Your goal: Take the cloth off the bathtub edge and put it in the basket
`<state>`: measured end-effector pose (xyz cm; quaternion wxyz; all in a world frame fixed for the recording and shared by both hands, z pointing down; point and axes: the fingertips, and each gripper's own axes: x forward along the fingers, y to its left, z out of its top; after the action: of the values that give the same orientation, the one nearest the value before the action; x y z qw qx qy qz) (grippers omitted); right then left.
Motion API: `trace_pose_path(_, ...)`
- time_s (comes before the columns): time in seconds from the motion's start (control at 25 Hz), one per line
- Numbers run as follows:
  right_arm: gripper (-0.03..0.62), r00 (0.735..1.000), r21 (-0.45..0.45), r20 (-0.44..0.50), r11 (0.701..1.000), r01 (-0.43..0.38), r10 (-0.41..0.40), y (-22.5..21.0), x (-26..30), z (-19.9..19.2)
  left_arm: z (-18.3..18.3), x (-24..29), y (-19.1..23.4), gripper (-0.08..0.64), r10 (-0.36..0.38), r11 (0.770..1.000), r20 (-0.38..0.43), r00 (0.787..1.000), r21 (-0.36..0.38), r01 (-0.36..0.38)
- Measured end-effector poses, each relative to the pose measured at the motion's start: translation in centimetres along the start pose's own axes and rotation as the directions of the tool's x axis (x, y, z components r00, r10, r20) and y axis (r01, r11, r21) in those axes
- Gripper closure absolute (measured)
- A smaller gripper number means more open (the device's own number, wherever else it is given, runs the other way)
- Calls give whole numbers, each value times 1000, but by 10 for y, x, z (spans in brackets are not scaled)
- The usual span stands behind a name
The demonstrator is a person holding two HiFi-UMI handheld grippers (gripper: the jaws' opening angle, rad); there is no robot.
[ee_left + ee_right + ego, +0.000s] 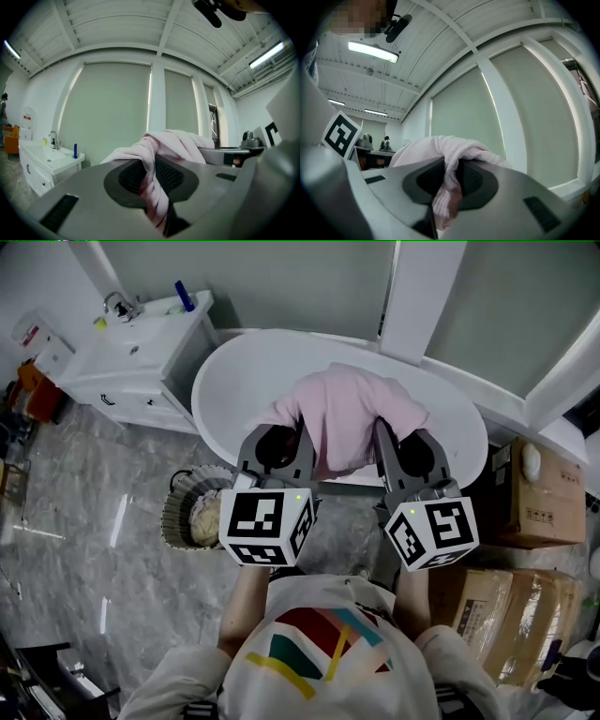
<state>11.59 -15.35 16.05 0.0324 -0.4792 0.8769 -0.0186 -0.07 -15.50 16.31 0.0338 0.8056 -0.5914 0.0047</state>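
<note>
A pink cloth [349,418] hangs spread between my two grippers, lifted over the near rim of the white bathtub [234,362]. My left gripper [281,448] is shut on the cloth's left edge; in the left gripper view the pink cloth [152,180] is pinched between the dark pads. My right gripper [405,457] is shut on the cloth's right edge, and the right gripper view shows the cloth [449,187] bunched between its pads. Both grippers point level. A round basket [192,512] stands on the floor, left of the left gripper, with a pale bundle inside.
A white vanity with a sink [131,348] stands at the tub's left end. Cardboard boxes [539,493] are stacked at the right. White window posts [417,296] rise behind the tub. The floor is grey marble tile [84,531].
</note>
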Motion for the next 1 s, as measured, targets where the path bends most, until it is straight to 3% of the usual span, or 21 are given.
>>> trace_pose_path(0.2, 514, 998, -24, 19, 998, -60, 60, 62, 53, 11, 18, -18, 76, 488, 43, 999, 27, 999, 7, -44)
trace_pose_path(0.6, 514, 967, -50, 26, 966, -252, 254, 219, 160, 10, 36, -93, 248, 486, 243, 970, 55, 968, 12, -244)
trace_pose_path(0.8, 514, 937, -19, -36, 937, -349, 348, 287, 197, -10, 25, -133, 315, 486, 371, 929, 26, 928, 6, -371)
trace_pose_path(1.0, 514, 880, -34, -84, 881, -471, 467, 341, 229, -26, 7, -164, 366, 486, 481, 875, -4, 877, -57, -481)
